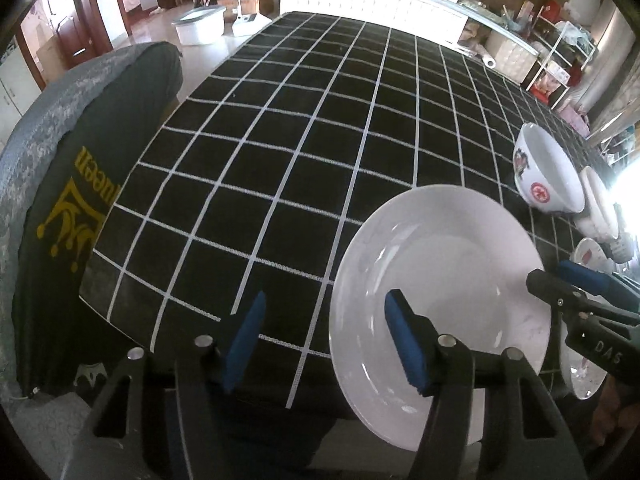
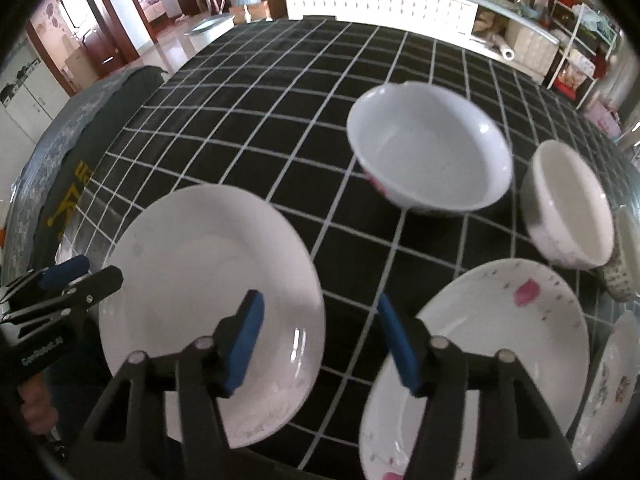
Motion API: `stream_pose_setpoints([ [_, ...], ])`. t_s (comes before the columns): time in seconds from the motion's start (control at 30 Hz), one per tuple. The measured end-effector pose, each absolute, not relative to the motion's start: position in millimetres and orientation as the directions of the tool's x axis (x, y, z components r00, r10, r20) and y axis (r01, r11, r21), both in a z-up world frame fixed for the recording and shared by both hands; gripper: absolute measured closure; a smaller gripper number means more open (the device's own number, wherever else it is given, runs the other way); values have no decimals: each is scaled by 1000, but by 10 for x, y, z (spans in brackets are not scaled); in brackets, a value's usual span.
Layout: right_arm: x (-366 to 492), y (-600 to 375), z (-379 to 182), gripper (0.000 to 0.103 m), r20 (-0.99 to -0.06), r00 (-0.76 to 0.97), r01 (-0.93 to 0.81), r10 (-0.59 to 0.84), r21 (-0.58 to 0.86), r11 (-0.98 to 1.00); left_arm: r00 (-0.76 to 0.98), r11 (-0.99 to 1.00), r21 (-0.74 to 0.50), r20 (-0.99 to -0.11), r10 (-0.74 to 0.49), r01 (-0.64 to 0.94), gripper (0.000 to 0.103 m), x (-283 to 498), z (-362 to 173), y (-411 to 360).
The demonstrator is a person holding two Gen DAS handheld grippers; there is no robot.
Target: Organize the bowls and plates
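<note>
A plain white plate [image 1: 440,280] [image 2: 208,292] lies at the table's near edge. My left gripper [image 1: 324,340] is open and empty, its right finger over the plate's left rim. My right gripper [image 2: 320,340] is open and empty, above the cloth between the white plate and a pink-patterned plate [image 2: 500,340]. A large white bowl [image 2: 432,148] with red marks on its outside [image 1: 544,172] stands further back. A smaller white bowl [image 2: 568,204] [image 1: 598,204] stands right of it. The right gripper shows in the left wrist view [image 1: 560,276], and the left gripper in the right wrist view [image 2: 80,272].
The table has a black cloth with a white grid [image 1: 304,148] [image 2: 280,112]. A chair draped in dark cloth [image 1: 80,184] stands at the table's left. Another patterned plate [image 2: 612,384] lies at the far right edge. A white cabinet [image 1: 372,0] stands beyond the table.
</note>
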State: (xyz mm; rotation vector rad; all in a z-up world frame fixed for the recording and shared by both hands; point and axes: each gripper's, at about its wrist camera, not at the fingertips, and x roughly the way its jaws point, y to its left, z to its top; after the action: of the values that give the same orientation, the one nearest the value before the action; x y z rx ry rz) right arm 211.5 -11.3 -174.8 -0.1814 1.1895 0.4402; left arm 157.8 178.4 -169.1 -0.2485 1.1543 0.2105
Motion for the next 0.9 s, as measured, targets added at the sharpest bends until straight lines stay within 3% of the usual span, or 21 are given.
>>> stream_pose_setpoints([
  [0.03, 2117, -111, -1769, 46, -928, 292, -423, 233, 94, 901, 384, 954, -82, -923, 36, -287, 52, 1579, -1712, 1779],
  [0.1, 2122, -103, -1819, 58, -930, 274, -423, 244, 112, 899, 361, 957, -70, -932, 38, -281, 74, 1594, -1778, 1766],
  [0.23, 2096, -109, -1918, 64, -939, 251, -421, 237, 115, 900, 349, 962, -84, -937, 12, -260, 75, 1573, -1812, 1726],
  [0.37, 2068, -120, -1956, 76, -937, 238, -428, 255, 134, 894, 352, 969, -91, -936, -5, -230, 80, 1569, -1831, 1650],
  [0.9, 2165, -134, -1939, 82, -922, 285, -414, 261, 128, 901, 358, 974, -79, -934, 2, -212, 81, 1663, -1849, 1621],
])
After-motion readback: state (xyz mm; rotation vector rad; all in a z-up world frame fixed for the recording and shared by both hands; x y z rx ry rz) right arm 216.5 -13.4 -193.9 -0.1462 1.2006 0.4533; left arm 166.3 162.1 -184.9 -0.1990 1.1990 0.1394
